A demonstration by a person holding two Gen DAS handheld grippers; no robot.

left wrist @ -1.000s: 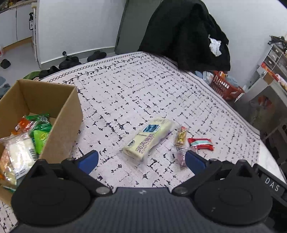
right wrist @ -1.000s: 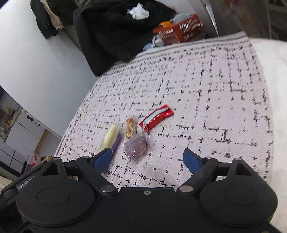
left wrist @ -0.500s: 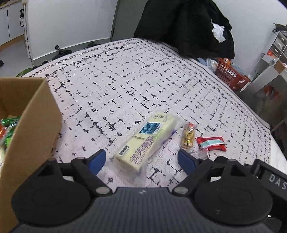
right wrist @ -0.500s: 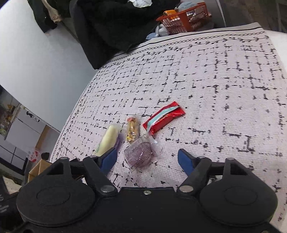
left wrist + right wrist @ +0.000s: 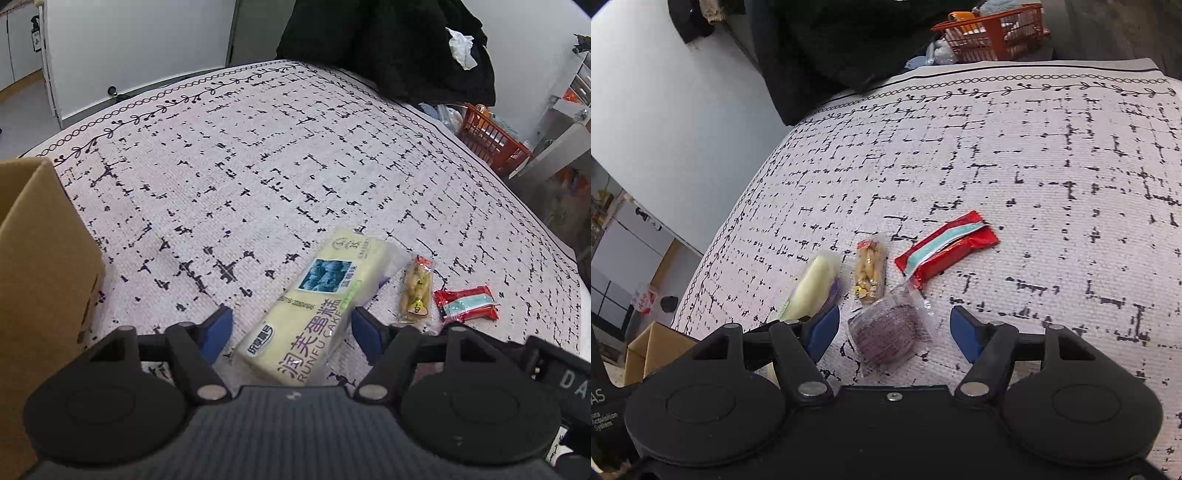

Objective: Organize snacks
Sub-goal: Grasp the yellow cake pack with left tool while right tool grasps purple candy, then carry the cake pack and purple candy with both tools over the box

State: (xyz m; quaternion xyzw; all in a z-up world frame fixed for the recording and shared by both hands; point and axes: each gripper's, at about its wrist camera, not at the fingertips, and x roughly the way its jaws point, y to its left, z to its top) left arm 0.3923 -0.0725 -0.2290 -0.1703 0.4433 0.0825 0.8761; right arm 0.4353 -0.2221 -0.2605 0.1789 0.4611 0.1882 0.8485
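Four wrapped snacks lay in a loose row on a white cloth [image 5: 258, 177] printed with broken black lines. The largest, a pale yellow cake pack [image 5: 314, 306] with a blue picture and purple lettering, sat nearest the cardboard box [image 5: 44, 266]. Just beyond it, away from the box, lay a slim clear packet of golden biscuits [image 5: 416, 290], then a red wrapper [image 5: 466, 303] with a pale blue stripe. A round purple cake in clear film [image 5: 886, 330] lay just beside the biscuit packet and the red wrapper.

The left gripper [image 5: 291, 334] straddled the near end of the cake pack, its blue fingers [image 5: 218, 328] having just been closing, yet a gap showed on either side. The right gripper [image 5: 895, 332] stood around the purple cake, jaws likewise just narrowing, not touching the film.

The box's inside could not be seen. An orange basket [image 5: 993, 35] beyond the cloth's far edge held things too small to tell.
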